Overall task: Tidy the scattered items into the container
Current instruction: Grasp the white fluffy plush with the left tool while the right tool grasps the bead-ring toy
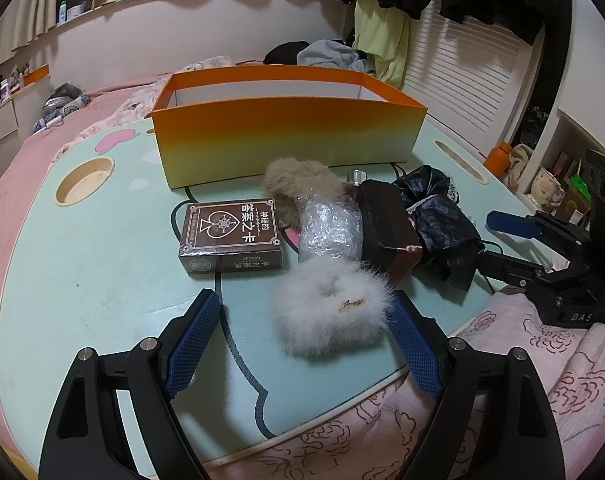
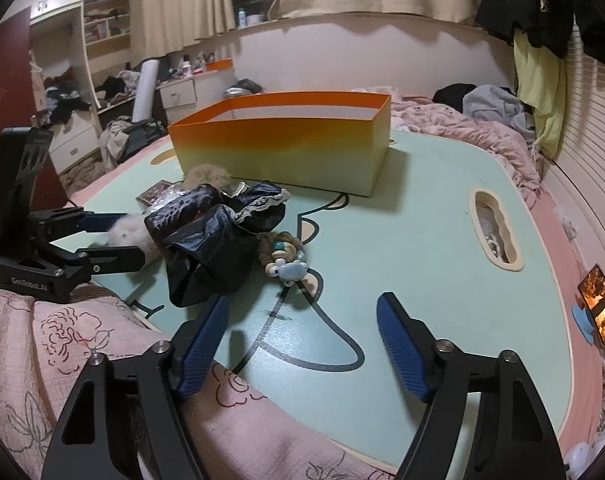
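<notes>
Though long side frontward, box (image 1: 286, 136)

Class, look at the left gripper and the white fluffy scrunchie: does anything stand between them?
Nothing visible does. The white fluffy scrunchie lies right at the open left gripper, against the right-hand finger, on the mint table.

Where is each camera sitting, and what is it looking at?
Left wrist view: on the left hand-held gripper, facing forward and down over the table at the white fluffy scrunchie; its own open fingers show.
Right wrist view: on the right hand-held gripper, facing the black cloth; its own open fingers show.
Shared: the orange box, and each sees the other gripper.
</notes>
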The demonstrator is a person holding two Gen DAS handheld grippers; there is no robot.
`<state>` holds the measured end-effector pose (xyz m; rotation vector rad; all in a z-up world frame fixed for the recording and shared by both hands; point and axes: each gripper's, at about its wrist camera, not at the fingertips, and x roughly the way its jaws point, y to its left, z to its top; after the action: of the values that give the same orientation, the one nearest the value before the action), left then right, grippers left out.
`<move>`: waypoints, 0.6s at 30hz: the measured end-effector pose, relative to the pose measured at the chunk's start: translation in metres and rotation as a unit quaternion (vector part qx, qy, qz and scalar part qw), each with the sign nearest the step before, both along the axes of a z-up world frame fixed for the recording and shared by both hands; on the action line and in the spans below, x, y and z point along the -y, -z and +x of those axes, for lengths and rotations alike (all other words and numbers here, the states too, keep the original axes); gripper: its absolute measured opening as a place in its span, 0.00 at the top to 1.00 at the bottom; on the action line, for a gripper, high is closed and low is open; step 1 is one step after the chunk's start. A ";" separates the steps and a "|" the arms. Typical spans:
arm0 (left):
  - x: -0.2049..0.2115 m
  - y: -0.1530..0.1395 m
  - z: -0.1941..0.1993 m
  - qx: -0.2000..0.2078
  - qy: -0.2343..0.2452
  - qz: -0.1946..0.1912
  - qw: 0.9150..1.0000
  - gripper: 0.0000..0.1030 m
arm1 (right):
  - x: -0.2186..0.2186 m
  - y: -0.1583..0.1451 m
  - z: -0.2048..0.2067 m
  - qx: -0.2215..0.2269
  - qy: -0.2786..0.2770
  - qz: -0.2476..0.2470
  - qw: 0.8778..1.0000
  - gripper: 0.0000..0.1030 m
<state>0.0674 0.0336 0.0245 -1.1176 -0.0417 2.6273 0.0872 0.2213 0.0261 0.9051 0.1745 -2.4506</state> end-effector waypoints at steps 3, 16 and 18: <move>0.001 -0.004 0.002 -0.011 0.002 0.004 1.000 0.18 | 0.002 -0.003 -0.005 -0.005 -0.005 0.006 1.000 0.38; -0.013 -0.011 0.003 -0.030 0.041 -0.010 0.999 0.38 | 0.019 -0.006 -0.038 -0.014 -0.012 0.039 0.999 0.50; -0.015 -0.008 0.000 -0.019 0.048 -0.014 0.999 0.51 | 0.024 -0.003 -0.042 -0.008 -0.020 0.044 0.999 0.73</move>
<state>0.0674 0.0491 0.0324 -1.0520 0.0544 2.5704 0.0454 0.1975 0.0295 0.9094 0.3063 -2.4298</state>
